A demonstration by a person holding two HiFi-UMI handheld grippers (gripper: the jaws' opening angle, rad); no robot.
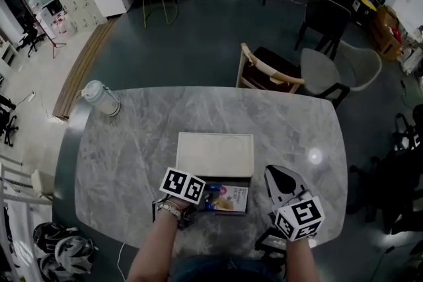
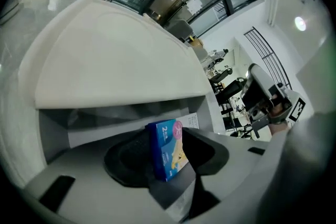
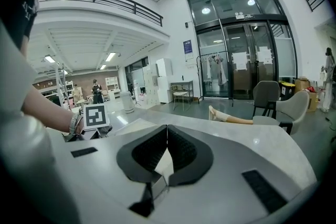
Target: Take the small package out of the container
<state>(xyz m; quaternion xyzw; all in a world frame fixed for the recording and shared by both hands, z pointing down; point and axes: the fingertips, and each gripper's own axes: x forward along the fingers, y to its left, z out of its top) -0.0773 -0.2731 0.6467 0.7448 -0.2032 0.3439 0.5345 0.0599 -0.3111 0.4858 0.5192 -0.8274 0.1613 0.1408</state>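
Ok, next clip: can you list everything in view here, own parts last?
table: one, grey marble, under everything.
box: one, white, lid raised, near middle of the table.
package: one, blue, small, in the box, between the left gripper's jaws.
printed sheet: one, white with colours, in the box beside the package.
jug: one, pale, table's far left corner.
chairs: four, mixed colours, on the floor beyond the table.
left gripper: one, grey, at the box, shut on the package.
right gripper: one, grey, over the table's right side, jaws together, empty.
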